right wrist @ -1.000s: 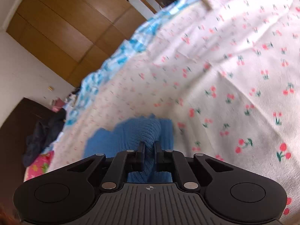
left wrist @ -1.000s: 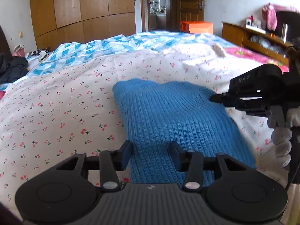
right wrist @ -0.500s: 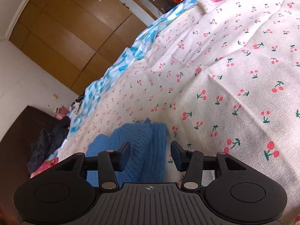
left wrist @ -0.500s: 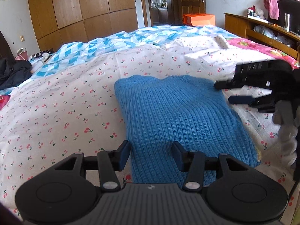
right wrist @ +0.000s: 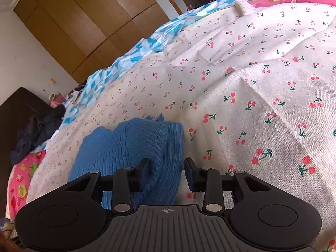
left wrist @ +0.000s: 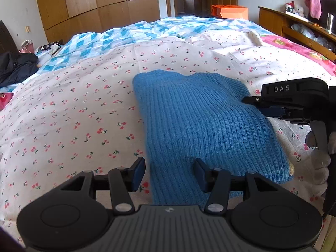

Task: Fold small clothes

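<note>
Left hand-held black two-finger gripper (left wrist: 169, 174) hangs low over the near end of the folded blue ribbed-knit sweater (left wrist: 201, 130), jaws spread wide, nothing between them; its left finger is over the sheet, its right over the knit. Right hand-held black two-finger gripper (right wrist: 167, 173) also has its jaws apart with no grip on anything, straddling the sweater's right edge (right wrist: 134, 149); in the left wrist view it (left wrist: 255, 105) comes in from the right at that edge, held by a grey-gloved hand (left wrist: 320, 155).

Largest first: white cotton bed sheet with red cherry print (left wrist: 73, 113) covers the bed, the sweater lying flat on it near the middle. Blue-and-white geometric quilt (left wrist: 117, 40) lies behind. Brown wooden wardrobe (left wrist: 94, 4) stands at the back wall. Pink floral cloth (left wrist: 294, 48) sits at right. Orange box (left wrist: 230, 11) is by the door.
</note>
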`<action>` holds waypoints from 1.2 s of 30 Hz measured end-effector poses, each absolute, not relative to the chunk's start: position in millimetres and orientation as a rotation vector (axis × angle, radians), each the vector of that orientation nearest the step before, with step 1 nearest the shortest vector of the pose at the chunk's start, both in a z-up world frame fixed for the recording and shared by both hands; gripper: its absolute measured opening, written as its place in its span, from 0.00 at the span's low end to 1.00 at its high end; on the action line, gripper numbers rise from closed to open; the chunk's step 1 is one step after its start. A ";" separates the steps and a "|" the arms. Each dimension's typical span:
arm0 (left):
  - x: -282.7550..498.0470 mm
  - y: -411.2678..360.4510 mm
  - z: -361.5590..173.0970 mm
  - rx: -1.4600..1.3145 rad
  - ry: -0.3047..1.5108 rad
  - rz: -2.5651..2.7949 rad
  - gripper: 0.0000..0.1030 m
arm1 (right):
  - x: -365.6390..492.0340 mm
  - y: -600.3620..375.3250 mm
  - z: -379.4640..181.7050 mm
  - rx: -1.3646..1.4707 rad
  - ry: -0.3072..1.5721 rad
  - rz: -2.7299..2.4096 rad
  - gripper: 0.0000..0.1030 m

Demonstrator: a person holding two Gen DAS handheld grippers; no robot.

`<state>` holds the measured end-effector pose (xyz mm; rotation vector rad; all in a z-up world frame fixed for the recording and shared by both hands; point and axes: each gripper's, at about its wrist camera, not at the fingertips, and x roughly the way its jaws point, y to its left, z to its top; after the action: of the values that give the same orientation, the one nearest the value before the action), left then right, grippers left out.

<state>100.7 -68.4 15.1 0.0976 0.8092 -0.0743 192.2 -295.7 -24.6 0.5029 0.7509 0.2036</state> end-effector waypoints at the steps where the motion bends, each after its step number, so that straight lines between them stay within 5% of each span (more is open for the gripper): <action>1: 98.6 -67.6 15.3 0.099 0.809 -0.072 0.53 | 191.7 -294.2 -24.3 0.490 0.754 0.207 0.37; 13: 72.3 -56.0 13.7 0.016 0.798 -0.055 0.53 | 117.0 -276.3 3.3 0.291 0.610 0.142 0.38; 36: 55.8 -50.2 -0.5 -0.035 0.809 -0.093 0.57 | 68.7 -235.4 -10.2 0.071 0.716 0.078 0.36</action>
<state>55.8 -50.2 -0.5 -0.0353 0.8087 -0.0930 68.7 -235.4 -10.2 0.0710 0.7161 0.0783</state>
